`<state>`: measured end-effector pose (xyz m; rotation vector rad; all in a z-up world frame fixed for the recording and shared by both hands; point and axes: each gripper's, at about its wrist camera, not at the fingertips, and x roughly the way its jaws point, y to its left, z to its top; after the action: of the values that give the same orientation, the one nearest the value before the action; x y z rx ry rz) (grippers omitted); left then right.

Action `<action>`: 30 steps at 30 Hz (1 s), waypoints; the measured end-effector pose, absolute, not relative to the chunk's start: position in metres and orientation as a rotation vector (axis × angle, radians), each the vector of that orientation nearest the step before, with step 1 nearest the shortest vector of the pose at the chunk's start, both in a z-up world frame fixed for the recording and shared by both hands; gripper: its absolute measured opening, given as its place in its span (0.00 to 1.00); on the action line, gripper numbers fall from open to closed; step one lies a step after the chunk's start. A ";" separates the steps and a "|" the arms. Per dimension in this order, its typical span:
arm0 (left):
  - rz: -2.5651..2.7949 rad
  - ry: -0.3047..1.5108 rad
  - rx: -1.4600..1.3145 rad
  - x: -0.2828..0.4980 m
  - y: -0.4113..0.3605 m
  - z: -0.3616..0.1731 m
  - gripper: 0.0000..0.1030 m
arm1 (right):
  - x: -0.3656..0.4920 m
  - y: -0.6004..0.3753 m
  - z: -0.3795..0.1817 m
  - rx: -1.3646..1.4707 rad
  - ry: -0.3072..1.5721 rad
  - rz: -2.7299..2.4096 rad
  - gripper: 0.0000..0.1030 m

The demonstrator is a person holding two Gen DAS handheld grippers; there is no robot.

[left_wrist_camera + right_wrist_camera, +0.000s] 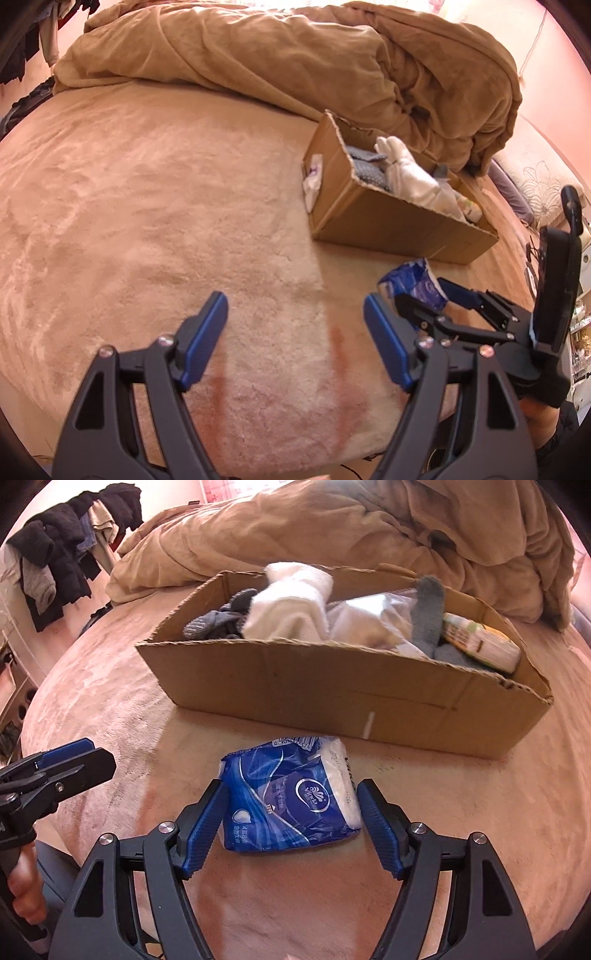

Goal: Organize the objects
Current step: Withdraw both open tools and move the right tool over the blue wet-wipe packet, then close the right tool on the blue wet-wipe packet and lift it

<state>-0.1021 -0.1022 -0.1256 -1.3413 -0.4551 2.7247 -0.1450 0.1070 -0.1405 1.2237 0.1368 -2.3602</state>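
Note:
A blue tissue pack (288, 805) lies on the pink bed cover just in front of a cardboard box (332, 694). My right gripper (291, 784) is open and straddles the pack, one blue pad on each side close to its ends. In the left wrist view the same pack (410, 275) shows beyond the right gripper (424, 291). My left gripper (293, 306) is open over bare bed cover with nothing between its fingers. It appears again at the left edge of the right wrist view (92, 755). The box holds white cloth (291, 605), grey socks and a green-and-white packet (480, 642).
A crumpled brown duvet (295, 62) is piled behind the box (388, 225) and to its right. Dark clothes (70, 546) hang on a rack beyond the bed's left edge. The bed's front edge runs just under both grippers. A person's hand (22, 886) holds the left gripper's handle.

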 end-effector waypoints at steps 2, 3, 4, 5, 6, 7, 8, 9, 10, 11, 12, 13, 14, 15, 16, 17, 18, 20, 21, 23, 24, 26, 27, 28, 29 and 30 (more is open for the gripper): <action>2.730 -0.473 -1.362 -0.102 -0.106 -0.129 0.75 | -0.142 0.101 -0.139 1.206 0.168 -2.354 0.73; 2.731 -0.488 -1.378 -0.101 -0.109 -0.131 0.75 | -0.141 0.099 -0.139 1.200 0.179 -2.356 0.73; 2.731 -0.498 -1.382 -0.101 -0.110 -0.131 0.75 | -0.140 0.098 -0.139 1.194 0.187 -2.356 0.73; 2.735 -0.500 -1.379 -0.100 -0.111 -0.131 0.75 | -0.139 0.099 -0.139 1.188 0.188 -2.353 0.73; 2.742 -0.493 -1.376 -0.098 -0.111 -0.131 0.75 | -0.139 0.099 -0.139 1.187 0.185 -2.352 0.73; 2.745 -0.490 -1.372 -0.097 -0.112 -0.130 0.75 | -0.140 0.100 -0.139 1.184 0.177 -2.345 0.74; 2.749 -0.486 -1.366 -0.096 -0.112 -0.129 0.75 | -0.141 0.102 -0.138 1.181 0.159 -2.333 0.74; 2.753 -0.483 -1.365 -0.095 -0.112 -0.129 0.75 | -0.142 0.103 -0.138 1.180 0.141 -2.324 0.75; 2.754 -0.484 -1.364 -0.093 -0.113 -0.128 0.75 | -0.142 0.105 -0.137 1.178 0.126 -2.313 0.78; 2.756 -0.487 -1.361 -0.092 -0.114 -0.128 0.75 | -0.141 0.105 -0.136 1.175 0.118 -2.308 0.80; 2.760 -0.487 -1.356 -0.091 -0.115 -0.127 0.75 | -0.139 0.104 -0.134 1.159 0.121 -2.305 0.82; 2.765 -0.486 -1.351 -0.088 -0.117 -0.126 0.75 | -0.136 0.101 -0.133 1.142 0.135 -2.294 0.82; 2.770 -0.483 -1.347 -0.087 -0.118 -0.126 0.75 | -0.134 0.100 -0.133 1.134 0.143 -2.287 0.82; 2.773 -0.481 -1.346 -0.086 -0.118 -0.126 0.75 | -0.132 0.097 -0.131 1.116 0.143 -2.278 0.83; 2.774 -0.481 -1.347 -0.085 -0.119 -0.126 0.75 | -0.130 0.096 -0.130 1.105 0.141 -2.275 0.85; 2.775 -0.479 -1.353 -0.085 -0.120 -0.127 0.75 | -0.128 0.093 -0.129 1.093 0.134 -2.268 0.85; 2.776 -0.480 -1.356 -0.083 -0.122 -0.127 0.75 | -0.127 0.092 -0.129 1.089 0.132 -2.263 0.86; 2.777 -0.482 -1.360 -0.082 -0.123 -0.128 0.75 | -0.126 0.089 -0.129 1.078 0.133 -2.256 0.86; 2.779 -0.485 -1.359 -0.082 -0.124 -0.128 0.75 | -0.126 0.087 -0.130 1.079 0.141 -2.254 0.86; 2.781 -0.487 -1.353 -0.081 -0.125 -0.128 0.75 | -0.126 0.080 -0.135 1.091 0.196 -2.264 0.86; 2.782 -0.487 -1.351 -0.081 -0.125 -0.127 0.75 | -0.125 0.076 -0.138 1.089 0.240 -2.277 0.86; 2.780 -0.490 -1.346 -0.080 -0.125 -0.126 0.75 | -0.125 0.070 -0.146 1.097 0.330 -2.309 0.86; 2.779 -0.491 -1.340 -0.079 -0.124 -0.125 0.75 | -0.127 0.070 -0.150 1.104 0.353 -2.319 0.86; 2.779 -0.489 -1.329 -0.078 -0.124 -0.123 0.75 | -0.127 0.071 -0.152 1.103 0.351 -2.321 0.86; 2.782 -0.479 -1.318 -0.077 -0.123 -0.121 0.75 | -0.128 0.073 -0.153 1.101 0.331 -2.317 0.86; 2.784 -0.471 -1.314 -0.077 -0.122 -0.120 0.75 | -0.129 0.075 -0.153 1.104 0.320 -2.316 0.85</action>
<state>-0.0766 -0.1216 -0.1203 -1.3141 -0.4713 2.7843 -0.1288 0.0749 -0.1529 1.1037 0.3203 -2.3162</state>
